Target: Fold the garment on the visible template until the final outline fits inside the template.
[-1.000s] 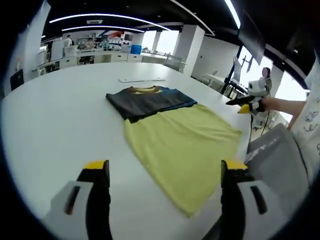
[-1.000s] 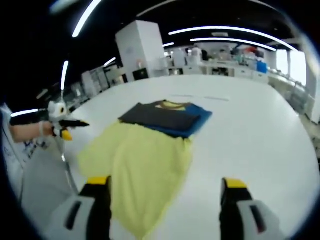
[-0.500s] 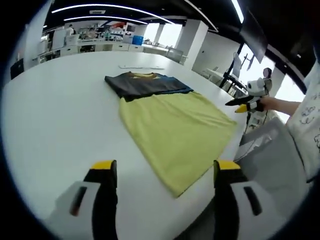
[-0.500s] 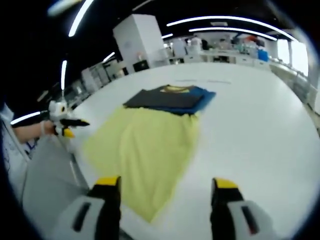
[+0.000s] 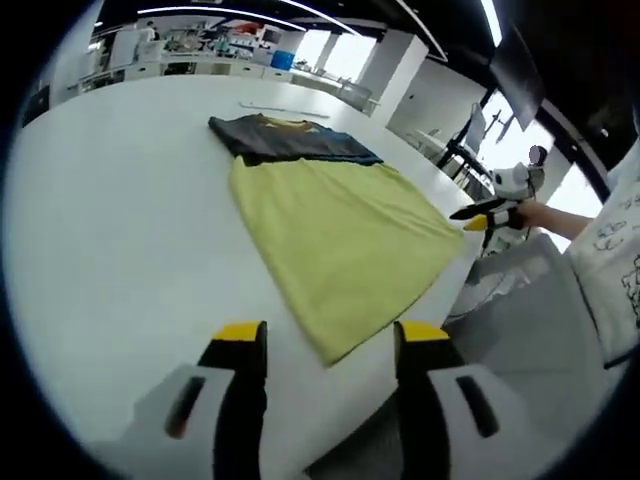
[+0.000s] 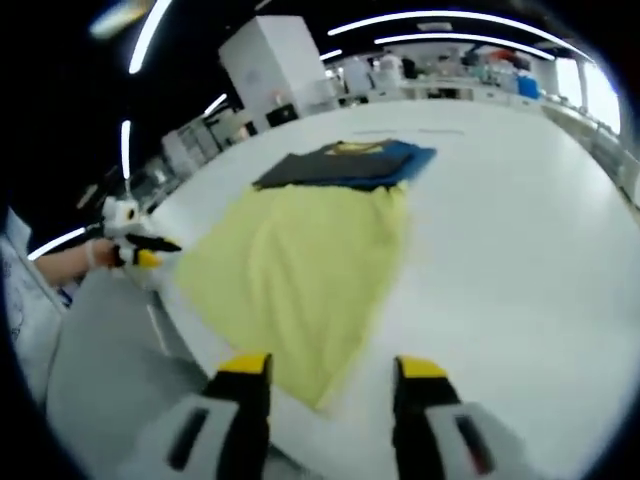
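Garment (image 5: 335, 235) | lay flat on white worktop (image 5: 110, 220), yellow body nearest, dark sleeves folded | left claw (image 5: 325, 345) and right claw (image 6: 325, 372) spread, empty, above hem | advice: pinch both hem corners evenly, lift together.

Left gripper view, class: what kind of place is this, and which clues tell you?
Probably an open-plan lab or office workspace: a large white table holding a yellow garment, long ceiling strip lights, and benches with equipment along the far wall.
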`<state>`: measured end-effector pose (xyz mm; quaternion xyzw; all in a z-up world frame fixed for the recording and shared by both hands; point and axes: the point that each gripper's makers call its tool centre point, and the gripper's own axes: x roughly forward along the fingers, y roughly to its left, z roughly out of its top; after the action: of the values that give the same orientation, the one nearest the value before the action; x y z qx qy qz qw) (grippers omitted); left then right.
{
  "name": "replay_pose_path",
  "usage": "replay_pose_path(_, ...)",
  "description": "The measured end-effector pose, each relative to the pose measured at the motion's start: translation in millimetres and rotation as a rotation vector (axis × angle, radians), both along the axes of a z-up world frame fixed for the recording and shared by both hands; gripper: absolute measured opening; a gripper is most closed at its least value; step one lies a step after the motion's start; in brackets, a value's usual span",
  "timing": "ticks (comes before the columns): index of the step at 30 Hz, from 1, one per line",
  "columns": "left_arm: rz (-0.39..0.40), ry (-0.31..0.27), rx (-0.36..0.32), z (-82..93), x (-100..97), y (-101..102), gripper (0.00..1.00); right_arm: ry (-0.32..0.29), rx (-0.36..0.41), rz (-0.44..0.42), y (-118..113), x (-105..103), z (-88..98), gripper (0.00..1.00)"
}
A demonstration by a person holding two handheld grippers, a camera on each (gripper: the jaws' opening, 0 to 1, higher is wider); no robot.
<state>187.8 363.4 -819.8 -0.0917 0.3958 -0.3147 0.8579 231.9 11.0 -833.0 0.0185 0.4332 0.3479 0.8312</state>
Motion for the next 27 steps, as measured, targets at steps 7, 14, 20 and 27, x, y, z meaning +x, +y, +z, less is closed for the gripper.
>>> replay_pose_path(7, 0.022, 0.072, -0.028, -9.0, -6.6, 1, 0.28, 0.058, 0.017, -0.002, 1, -10, -5.0, 0.24)
replay_pose_path(14, 0.055, 0.106, -0.054, -16.2, -9.2, 3, 0.16, 0.09, 0.026, -0.004, 3, -14, -8.2, 0.12)
replay_pose_path(20, 0.098, 0.13, -0.068, -21.7, -7.1, 8, 0.04, 0.113, 0.037, -0.026, 2, -13, -9.7, 0.01)
replay_pose_path(27, 0.127, 0.143, -0.09, -21.2, -6.9, 10, 0.0, 0.134, 0.046, -0.034, 1, -14, -3.5, 0.0)
